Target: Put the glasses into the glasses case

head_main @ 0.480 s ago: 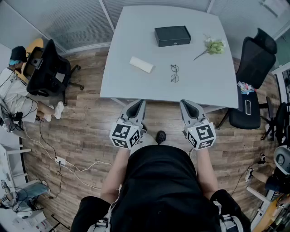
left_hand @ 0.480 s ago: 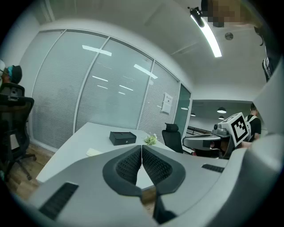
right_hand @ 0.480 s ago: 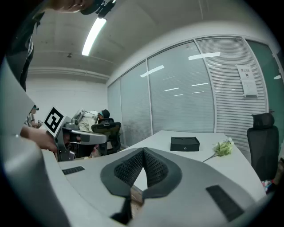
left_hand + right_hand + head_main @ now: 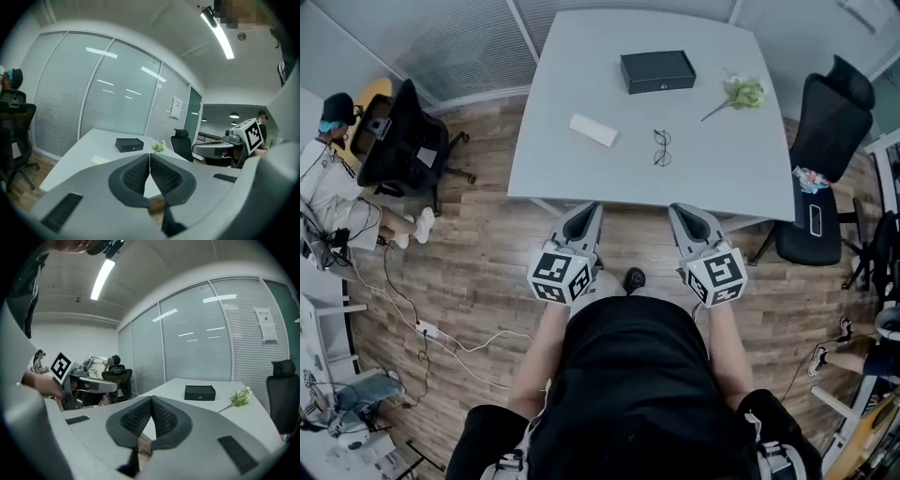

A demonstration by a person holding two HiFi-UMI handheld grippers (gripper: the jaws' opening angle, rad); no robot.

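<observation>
A pair of thin-rimmed glasses lies folded near the middle of the white table. The black glasses case sits closed at the table's far side, also seen as the black case and the black case in the gripper views. My left gripper and right gripper hover side by side just off the table's near edge, well short of the glasses. Both have their jaws pressed together with nothing between them.
A white oblong block lies left of the glasses, and a sprig of pale flowers rests at the far right. A black office chair stands at the table's right, another chair and a seated person to the left.
</observation>
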